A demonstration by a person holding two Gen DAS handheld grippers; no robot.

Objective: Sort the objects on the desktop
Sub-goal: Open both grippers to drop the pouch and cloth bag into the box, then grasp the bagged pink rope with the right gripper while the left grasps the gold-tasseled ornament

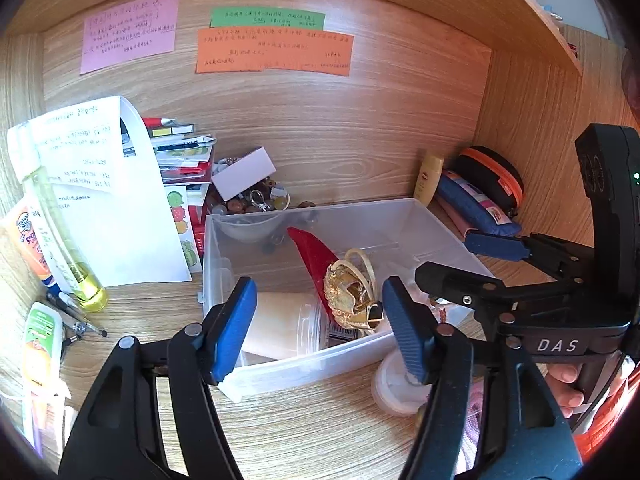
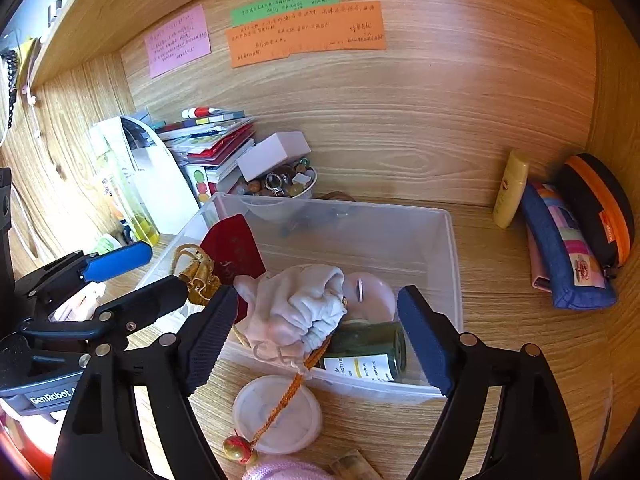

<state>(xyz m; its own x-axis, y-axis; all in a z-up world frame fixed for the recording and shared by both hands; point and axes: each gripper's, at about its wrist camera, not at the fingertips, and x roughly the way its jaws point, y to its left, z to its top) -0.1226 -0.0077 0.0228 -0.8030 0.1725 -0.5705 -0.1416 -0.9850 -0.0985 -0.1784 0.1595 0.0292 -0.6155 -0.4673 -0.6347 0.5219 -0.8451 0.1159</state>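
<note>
Right gripper body point(image 1: 556, 345): "DAS" in white letters.
Left gripper body point(image 2: 52, 398): "GenRobot." in white.
Dark bottle's label point(image 2: 362, 368): "BOTTLE" legible, remainder too small.
Sticky notes point(image 1: 274, 50): handwritten lines, not legible.

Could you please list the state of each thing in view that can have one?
Left hand-held gripper: open, empty.
Right hand-held gripper: open, empty.
Clear plastic bin: lidless, partly filled.
White drawstring pouch: crumpled at the bin's front edge, orange cord hanging out.
Green bottle: lying on its side in the bin.
Bowl of beads: full.
Black-and-orange case: zipped shut.
</note>
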